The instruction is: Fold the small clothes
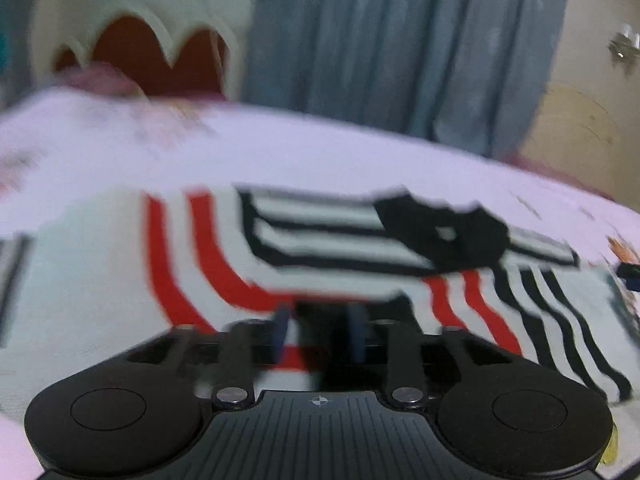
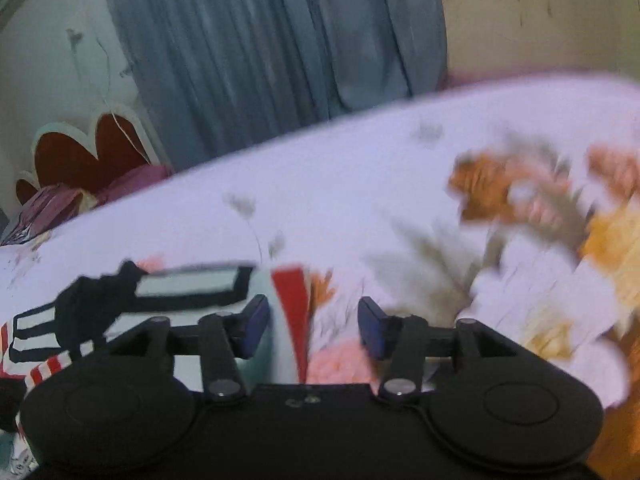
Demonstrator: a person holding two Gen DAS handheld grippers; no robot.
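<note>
We see a small white garment [image 1: 120,280] with red and black stripes lying spread on a bedsheet [image 1: 320,152] printed with flowers. In the left wrist view it fills the middle of the picture, with a black patch [image 1: 440,232] on it toward the right. The left gripper [image 1: 320,332] hangs low over the near part of the cloth with its blue pads [image 1: 356,328] a little apart; the picture is blurred, and we see cloth behind the gap, but we cannot tell whether any is caught between the pads.

In the right wrist view the right gripper [image 2: 314,324] stands over the garment's right edge [image 2: 292,300], where a red stripe meets the sheet. Its pads [image 2: 256,320] are parted, and the cloth's edge shows in the gap without the pads pressing on it. A grey-blue curtain [image 2: 260,60] hangs behind the bed, and a red headboard [image 2: 80,152] with a scalloped pale rim stands at the left.
</note>
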